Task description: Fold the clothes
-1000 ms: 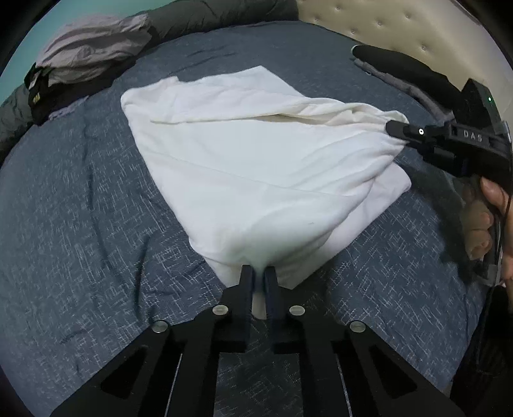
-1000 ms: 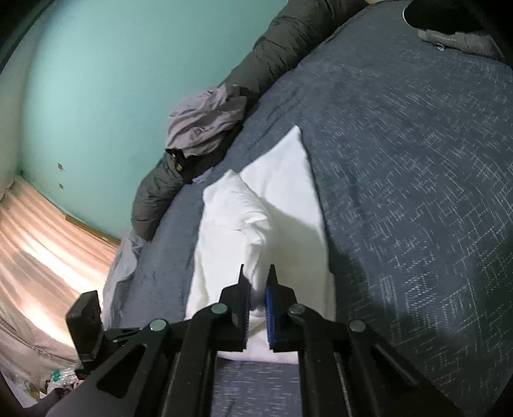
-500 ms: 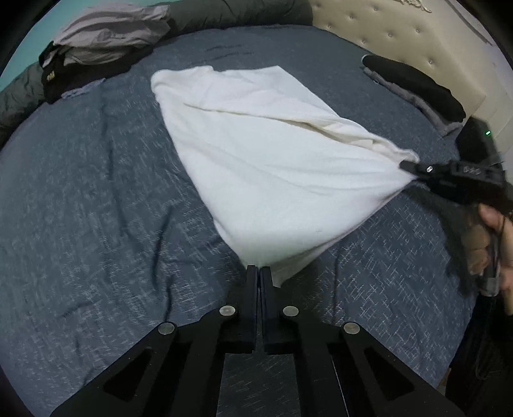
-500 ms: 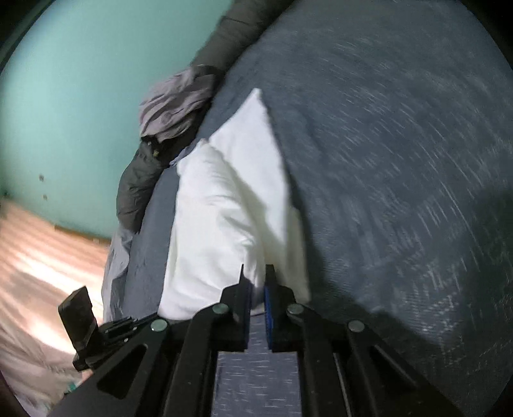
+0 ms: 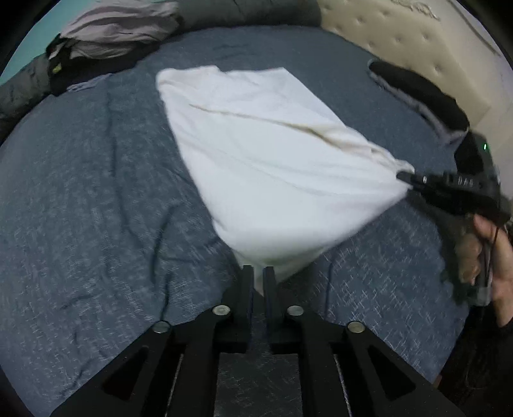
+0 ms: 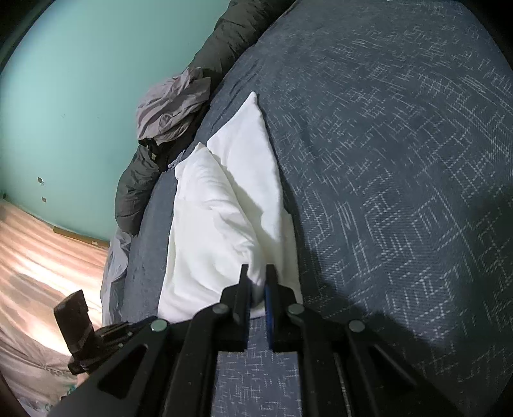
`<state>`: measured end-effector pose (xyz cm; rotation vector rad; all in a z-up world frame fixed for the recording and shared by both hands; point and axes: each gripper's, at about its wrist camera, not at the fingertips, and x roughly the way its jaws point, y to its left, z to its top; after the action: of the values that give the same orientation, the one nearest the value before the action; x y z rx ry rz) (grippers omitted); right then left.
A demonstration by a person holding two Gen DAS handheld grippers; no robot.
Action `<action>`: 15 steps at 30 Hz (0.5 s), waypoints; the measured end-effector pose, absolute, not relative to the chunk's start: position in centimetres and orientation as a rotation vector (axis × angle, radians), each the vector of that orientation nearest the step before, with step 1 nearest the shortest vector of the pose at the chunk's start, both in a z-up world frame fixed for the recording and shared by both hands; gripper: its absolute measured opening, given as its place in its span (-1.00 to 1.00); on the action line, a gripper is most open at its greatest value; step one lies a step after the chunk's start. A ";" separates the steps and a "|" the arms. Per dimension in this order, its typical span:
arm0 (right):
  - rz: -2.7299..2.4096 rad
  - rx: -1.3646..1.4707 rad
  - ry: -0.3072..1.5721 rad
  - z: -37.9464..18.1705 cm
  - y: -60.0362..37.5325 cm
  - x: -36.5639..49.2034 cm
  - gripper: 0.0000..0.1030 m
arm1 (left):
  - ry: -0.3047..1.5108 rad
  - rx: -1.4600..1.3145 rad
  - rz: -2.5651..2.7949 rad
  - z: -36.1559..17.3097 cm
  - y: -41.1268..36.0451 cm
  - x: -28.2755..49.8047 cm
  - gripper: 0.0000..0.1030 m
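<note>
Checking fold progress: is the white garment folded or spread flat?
Folded over: white garment lies doubled on the bed, one corner still pinched by the right gripper.

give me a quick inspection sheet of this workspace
surface: blue-grey bedspread, wrinkled
job's things: white garment, partly folded, one corner lifted
clutter: grey clothes pile; black garment by the headboard
grippers: left gripper jaws opening, garment corner between the fingers; right gripper shut on the garment's other corner
cables: thin dark cord by the hand
surroundings: teal wall, tufted beige headboard, dark quilt
</note>
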<state>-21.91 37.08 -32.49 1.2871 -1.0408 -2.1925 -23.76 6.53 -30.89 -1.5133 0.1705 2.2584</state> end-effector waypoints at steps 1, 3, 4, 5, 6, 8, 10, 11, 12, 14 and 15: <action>-2.193 1.287 -1.040 -32.5 37.1 -21.9 -0.86 | 0.154 -1.520 2.263 -31.3 6.5 -23.7 -0.44; -2.193 1.288 -1.039 -32.5 37.1 -22.0 -0.86 | 0.121 -1.532 2.276 -32.2 6.4 -23.7 -0.26; -2.193 1.287 -1.037 -32.5 37.1 -22.0 -0.86 | 0.122 -1.538 2.285 -32.5 6.5 -23.7 -0.24; -2.194 1.287 -1.034 -32.5 37.1 -21.9 -0.86 | 0.122 -1.537 2.299 -32.8 6.4 -23.7 -0.24; -2.194 1.286 -1.032 -32.5 37.1 -21.9 -0.86 | 0.119 -1.533 2.315 -33.0 6.4 -23.7 -0.24; -2.191 1.287 -1.034 -32.5 37.1 -21.9 -0.86 | 0.112 -1.524 2.346 -33.5 6.2 -23.8 -0.25; -2.183 1.287 -1.041 -32.6 37.1 -22.0 -0.86 | 0.083 -1.507 2.354 -33.6 5.9 -23.9 -0.44; -2.178 1.288 -1.044 -32.7 37.1 -22.0 -0.86 | 0.097 -1.498 2.352 -33.5 5.9 -23.8 -0.64; -2.176 1.289 -1.041 -32.7 37.1 -22.0 -0.86 | 0.111 -1.488 2.350 -33.5 6.0 -23.7 -0.71; -2.180 1.289 -1.040 -32.7 37.1 -22.0 -0.86 | 0.166 -1.474 2.354 -33.5 6.2 -23.3 -0.77; -2.182 1.289 -1.041 -32.7 37.2 -22.0 -0.86 | 0.167 -1.474 2.355 -33.5 6.0 -23.3 -0.78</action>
<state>-21.97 37.17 -32.65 1.2890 -1.0406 -2.1822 -23.27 6.03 -33.50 -1.4737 0.1675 2.3553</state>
